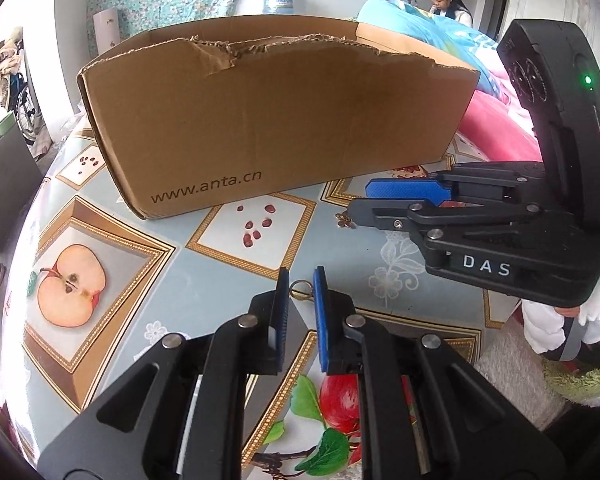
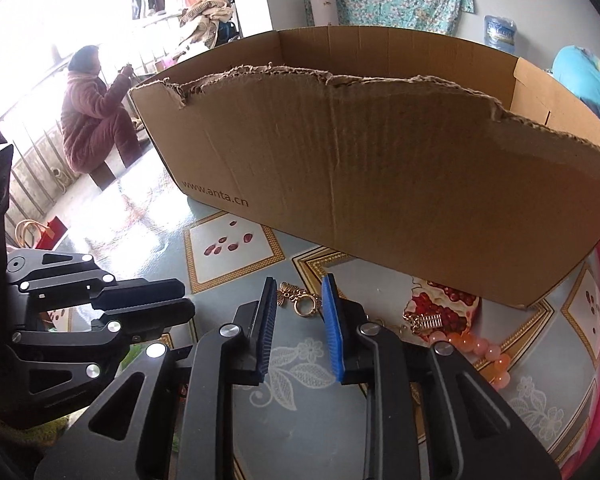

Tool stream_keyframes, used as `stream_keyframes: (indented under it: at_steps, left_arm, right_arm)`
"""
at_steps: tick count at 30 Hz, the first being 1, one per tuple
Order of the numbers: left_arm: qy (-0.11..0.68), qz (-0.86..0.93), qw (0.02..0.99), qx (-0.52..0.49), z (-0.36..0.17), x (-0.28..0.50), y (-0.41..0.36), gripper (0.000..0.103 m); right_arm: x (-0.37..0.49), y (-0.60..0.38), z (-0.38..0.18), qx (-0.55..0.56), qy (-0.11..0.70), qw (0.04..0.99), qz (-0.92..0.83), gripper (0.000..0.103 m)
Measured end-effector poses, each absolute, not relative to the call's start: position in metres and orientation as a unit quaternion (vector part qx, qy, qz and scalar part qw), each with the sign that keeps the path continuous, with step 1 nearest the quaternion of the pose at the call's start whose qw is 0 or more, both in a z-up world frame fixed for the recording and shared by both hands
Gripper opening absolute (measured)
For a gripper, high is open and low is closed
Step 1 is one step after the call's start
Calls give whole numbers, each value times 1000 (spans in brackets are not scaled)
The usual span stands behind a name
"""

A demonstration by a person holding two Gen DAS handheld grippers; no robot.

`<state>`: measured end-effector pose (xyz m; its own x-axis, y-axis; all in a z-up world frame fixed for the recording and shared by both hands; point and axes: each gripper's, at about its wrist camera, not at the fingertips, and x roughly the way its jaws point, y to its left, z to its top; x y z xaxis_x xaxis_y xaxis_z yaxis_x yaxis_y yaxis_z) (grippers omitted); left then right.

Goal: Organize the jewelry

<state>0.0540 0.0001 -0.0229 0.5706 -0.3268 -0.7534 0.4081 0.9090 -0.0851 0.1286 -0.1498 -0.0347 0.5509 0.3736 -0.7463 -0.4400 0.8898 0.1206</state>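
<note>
In the left wrist view my left gripper [image 1: 302, 276] is shut on a small gold ring [image 1: 301, 289] pinched between its blue pads, just above the tablecloth. From the right wrist view the left gripper [image 2: 186, 300] shows at the left with its jaws almost together. My right gripper [image 2: 300, 296] stands narrowly open. A gold butterfly charm with a clasp ring [image 2: 302, 304] lies on the table just past its fingertips, the charm [image 1: 344, 220] close to one finger. The right gripper [image 1: 358, 198] sits low at the right, in front of the cardboard box [image 1: 268, 120].
The torn-rimmed open box [image 2: 380, 168] stands across the back of the fruit-print table [image 1: 204, 280]. A peach bead bracelet [image 2: 488, 354] and a gold ornament [image 2: 428, 322] lie to the right. One person [image 2: 96, 116] sits far left; pink bedding [image 1: 496, 128] borders the right.
</note>
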Motion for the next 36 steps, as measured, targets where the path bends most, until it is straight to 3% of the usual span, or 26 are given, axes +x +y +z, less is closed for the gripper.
stream_keyframes:
  at_steps: [8, 36]
  left_arm:
    - [415, -211, 884, 43, -25, 55, 5, 11]
    - [402, -208, 891, 42, -19, 46, 5, 11]
  right_arm:
    - [127, -142, -40, -74, 411, 882, 216, 11]
    - [71, -152, -27, -47, 411, 874, 256, 11]
